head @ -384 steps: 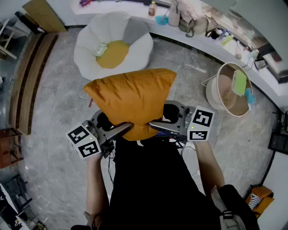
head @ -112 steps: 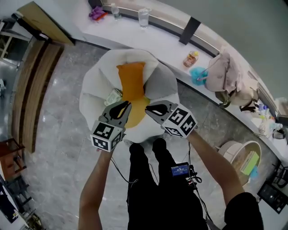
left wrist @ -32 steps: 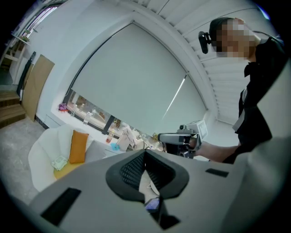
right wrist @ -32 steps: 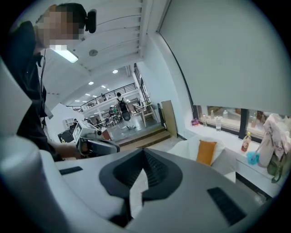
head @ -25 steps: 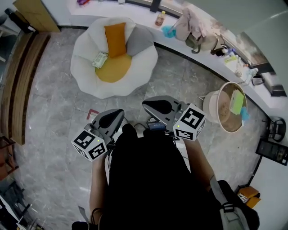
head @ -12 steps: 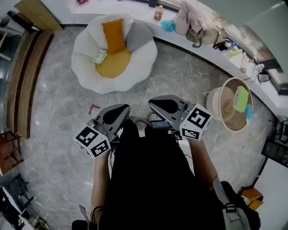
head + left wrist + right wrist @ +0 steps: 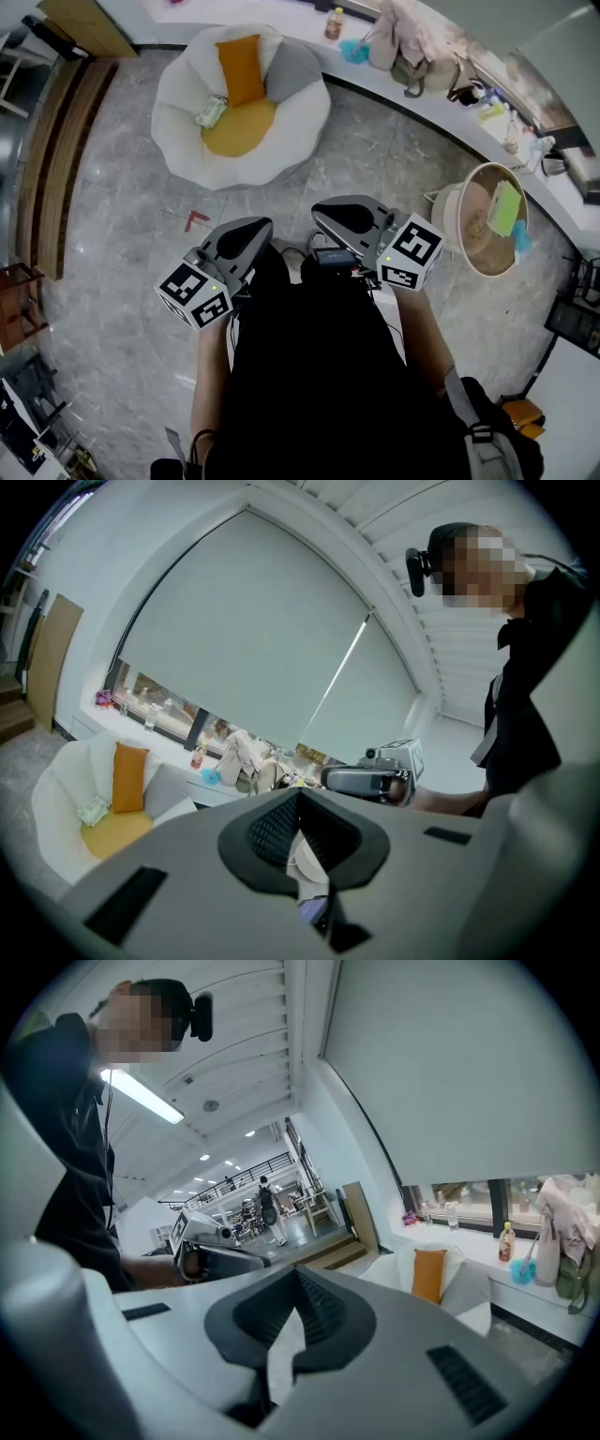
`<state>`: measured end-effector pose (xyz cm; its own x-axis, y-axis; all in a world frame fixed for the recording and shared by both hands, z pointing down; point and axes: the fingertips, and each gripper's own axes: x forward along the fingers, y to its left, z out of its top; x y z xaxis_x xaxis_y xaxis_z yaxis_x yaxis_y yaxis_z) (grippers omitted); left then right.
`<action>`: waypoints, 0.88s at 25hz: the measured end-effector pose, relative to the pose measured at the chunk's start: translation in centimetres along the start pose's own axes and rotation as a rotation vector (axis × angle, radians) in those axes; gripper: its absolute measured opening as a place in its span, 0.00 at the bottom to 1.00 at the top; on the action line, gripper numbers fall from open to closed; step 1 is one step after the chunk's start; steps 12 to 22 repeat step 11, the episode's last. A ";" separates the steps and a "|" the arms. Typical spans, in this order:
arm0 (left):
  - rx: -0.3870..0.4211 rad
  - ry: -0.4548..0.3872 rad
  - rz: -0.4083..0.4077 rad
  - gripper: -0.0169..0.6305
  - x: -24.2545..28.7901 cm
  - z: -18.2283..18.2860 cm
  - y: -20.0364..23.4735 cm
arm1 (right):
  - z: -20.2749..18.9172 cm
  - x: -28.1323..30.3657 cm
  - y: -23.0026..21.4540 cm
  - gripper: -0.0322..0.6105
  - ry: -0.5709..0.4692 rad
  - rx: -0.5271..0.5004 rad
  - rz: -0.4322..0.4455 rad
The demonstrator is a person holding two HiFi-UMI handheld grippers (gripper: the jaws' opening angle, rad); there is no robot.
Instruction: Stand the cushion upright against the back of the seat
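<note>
Both jaws are pressed together on nothing: left gripper (image 7: pixel 247 228), right gripper (image 7: pixel 328 214). Far ahead of them, the cushion (image 7: pixel 241 67) stands, seemingly upright, against the seat (image 7: pixel 178 105) back.

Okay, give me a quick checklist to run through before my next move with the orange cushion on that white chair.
1. Orange cushion upright against the back of the white chair: ok.
2. Left claw shut with nothing between its jaws: ok.
3. Right claw shut with nothing between its jaws: ok.
4. Both claws well apart from the chair, held close to your body: ok.
5. Seat free of loose things: not ok, a small packet lies on the yellow seat pad near the cushion's lower end.
6. Cushion leaning firmly enough to stay up: cannot tell.
</note>
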<state>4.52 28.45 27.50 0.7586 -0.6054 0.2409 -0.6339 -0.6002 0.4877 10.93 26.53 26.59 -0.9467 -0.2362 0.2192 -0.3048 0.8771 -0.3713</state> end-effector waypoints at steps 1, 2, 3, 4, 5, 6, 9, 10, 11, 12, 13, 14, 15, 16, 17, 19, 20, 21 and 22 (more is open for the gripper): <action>0.000 -0.002 0.001 0.05 -0.1 0.0 0.0 | 0.0 0.0 0.1 0.07 0.000 0.000 0.000; 0.002 -0.003 0.000 0.05 -0.1 0.0 0.0 | 0.0 0.0 0.1 0.07 0.001 0.000 0.000; 0.003 -0.003 0.000 0.05 -0.1 0.0 0.0 | -0.1 0.1 0.1 0.07 0.001 0.000 -0.001; 0.003 -0.001 0.002 0.05 -0.1 -0.1 0.1 | -0.1 0.1 0.1 0.07 0.002 0.000 -0.001; 0.003 0.000 0.003 0.05 -0.2 -0.1 0.1 | -0.2 0.2 0.1 0.07 0.003 0.001 0.001; 0.004 0.001 0.002 0.05 -0.2 -0.2 0.2 | -0.2 0.3 0.2 0.07 0.004 0.001 0.003; 0.005 0.000 0.001 0.05 -0.5 -0.1 0.5 | -0.1 0.9 0.3 0.07 0.004 -0.002 0.012; 0.004 -0.001 0.001 0.05 -0.6 -0.1 0.7 | -0.1 1.1 0.4 0.07 0.003 -0.003 0.013; 0.002 -0.002 0.001 0.05 -0.7 -0.1 0.8 | 0.0 1.3 0.4 0.07 0.002 -0.004 0.015; 0.002 -0.002 0.001 0.05 -0.7 -0.1 0.8 | 0.0 1.3 0.4 0.07 0.002 -0.004 0.015; 0.002 -0.002 0.001 0.05 -0.7 -0.1 0.8 | 0.0 1.3 0.4 0.07 0.002 -0.004 0.015; 0.002 -0.002 0.001 0.05 -0.7 -0.1 0.8 | 0.0 1.3 0.4 0.07 0.002 -0.004 0.015; 0.002 -0.002 0.001 0.05 -0.7 -0.1 0.8 | 0.0 1.3 0.4 0.07 0.002 -0.004 0.015; 0.002 -0.002 0.001 0.05 -0.7 -0.1 0.8 | 0.0 1.3 0.4 0.07 0.002 -0.004 0.015; 0.002 -0.002 0.001 0.05 -0.7 -0.1 0.8 | 0.0 1.3 0.4 0.07 0.002 -0.004 0.015; 0.002 -0.002 0.001 0.05 -0.7 -0.1 0.8 | 0.0 1.3 0.4 0.07 0.002 -0.004 0.015; 0.002 -0.002 0.001 0.05 -0.7 -0.1 0.8 | 0.0 1.3 0.4 0.07 0.002 -0.004 0.015; 0.002 -0.002 0.001 0.05 -0.7 -0.1 0.8 | 0.0 1.3 0.4 0.07 0.002 -0.004 0.015; 0.002 -0.002 0.001 0.05 -0.7 -0.1 0.8 | 0.0 1.3 0.4 0.07 0.002 -0.004 0.015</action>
